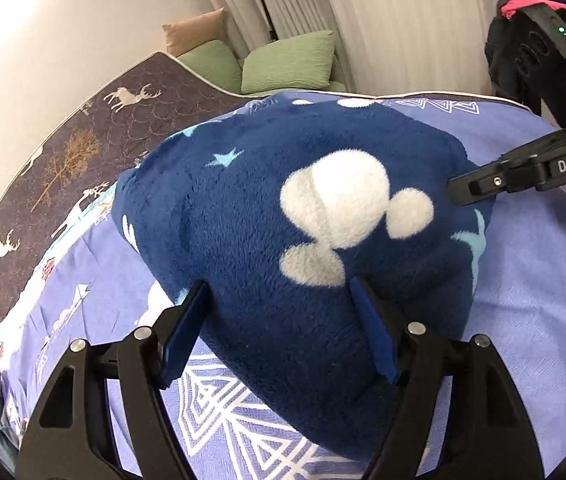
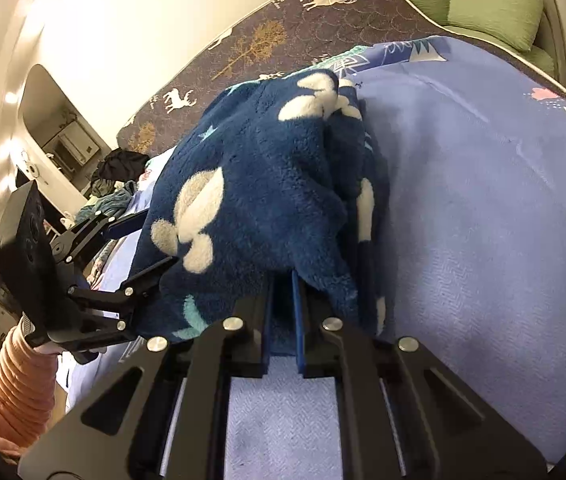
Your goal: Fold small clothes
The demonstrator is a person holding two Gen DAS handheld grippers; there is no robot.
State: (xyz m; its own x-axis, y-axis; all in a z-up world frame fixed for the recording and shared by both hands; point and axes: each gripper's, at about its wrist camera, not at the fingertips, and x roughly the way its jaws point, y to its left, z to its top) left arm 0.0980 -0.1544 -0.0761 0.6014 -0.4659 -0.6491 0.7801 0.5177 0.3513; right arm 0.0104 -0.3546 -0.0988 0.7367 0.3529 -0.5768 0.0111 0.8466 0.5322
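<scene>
A small dark blue fleece garment (image 1: 283,216) with white mouse-head shapes and pale blue stars lies bunched on the lilac bedspread (image 1: 531,288). My left gripper (image 1: 279,312) is open, its blue-padded fingers (image 1: 371,320) straddling the garment's near edge. My right gripper (image 2: 283,300) is shut on the garment (image 2: 267,184), pinching a fold at its right edge. The right gripper also shows in the left wrist view (image 1: 483,184) at the garment's right side. The left gripper shows in the right wrist view (image 2: 135,248), open at the garment's left side.
The patterned lilac bedspread (image 2: 483,200) lies over a dark mattress with deer and tree prints (image 1: 63,152). Green cushions (image 1: 287,60) and curtains stand behind. A pile of other clothes (image 2: 115,184) sits at the bed's far end.
</scene>
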